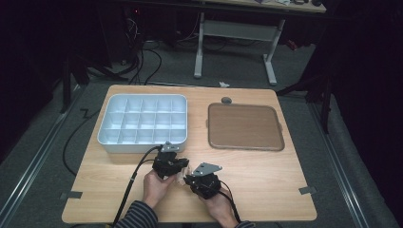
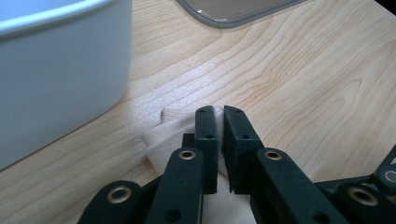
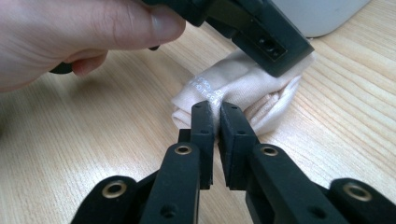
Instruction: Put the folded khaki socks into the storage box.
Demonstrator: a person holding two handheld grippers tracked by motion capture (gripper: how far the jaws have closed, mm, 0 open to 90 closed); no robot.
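Note:
A small cream folded cloth point(image 1: 180, 179) lies on the wooden table near its front edge, between my two grippers. My left gripper point(image 2: 219, 111) is shut on the cloth point(image 2: 161, 133), whose fabric is pinched between the pads. My right gripper point(image 3: 217, 108) is shut on the near edge of the same cloth point(image 3: 243, 86), next to a line of small printed letters. In the right gripper view the left gripper point(image 3: 280, 56) presses down on the far end of the cloth, with a hand behind it. From above, the left gripper point(image 1: 177, 172) and the right gripper point(image 1: 188, 179) almost meet.
A white tray point(image 1: 142, 97) divided into several compartments stands at the back left; its wall point(image 2: 56, 70) is close to the left gripper. A brown flat tray point(image 1: 244, 126) lies at the back right, with a small grey disc point(image 1: 226, 100) behind it.

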